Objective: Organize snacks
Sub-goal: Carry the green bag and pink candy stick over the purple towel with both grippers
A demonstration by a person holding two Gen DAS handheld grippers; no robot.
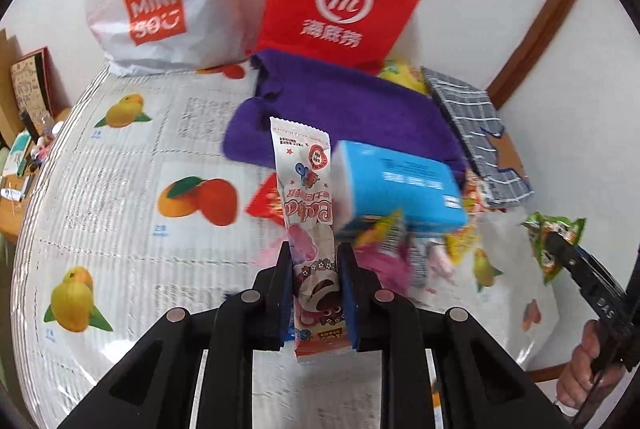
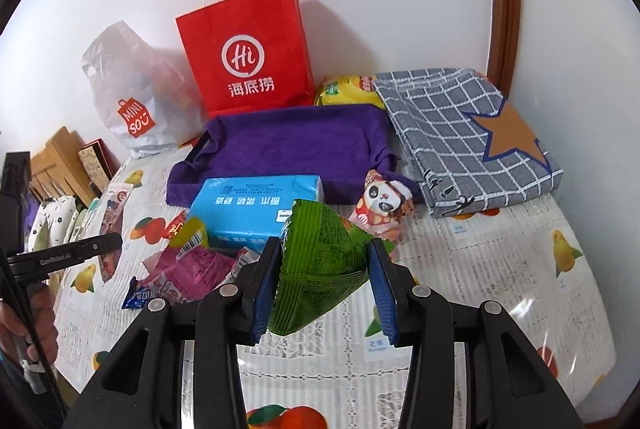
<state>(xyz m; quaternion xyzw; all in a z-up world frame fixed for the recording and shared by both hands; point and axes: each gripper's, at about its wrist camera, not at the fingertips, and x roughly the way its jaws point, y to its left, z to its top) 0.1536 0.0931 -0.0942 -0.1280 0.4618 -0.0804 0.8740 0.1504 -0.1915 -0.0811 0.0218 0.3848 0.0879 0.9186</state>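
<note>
My left gripper (image 1: 314,253) is shut on a long pink and white snack packet (image 1: 310,213), held upright above the table. My right gripper (image 2: 325,253) is shut on a green snack bag (image 2: 320,265), held above the table; it also shows at the right of the left wrist view (image 1: 556,241). A pile of loose snacks (image 2: 188,265) lies by a blue tissue pack (image 2: 256,205). A panda snack packet (image 2: 384,205) lies beside the purple cloth tray (image 2: 288,145). The left gripper appears at the left of the right wrist view (image 2: 108,243).
A red paper bag (image 2: 248,53) and a white Miniso plastic bag (image 2: 136,97) stand against the wall. A grey checked cloth (image 2: 468,133) lies at the right, a yellow packet (image 2: 348,89) behind it. The fruit-print tablecloth (image 2: 480,269) covers the table. Clutter sits on a shelf at the left (image 1: 28,133).
</note>
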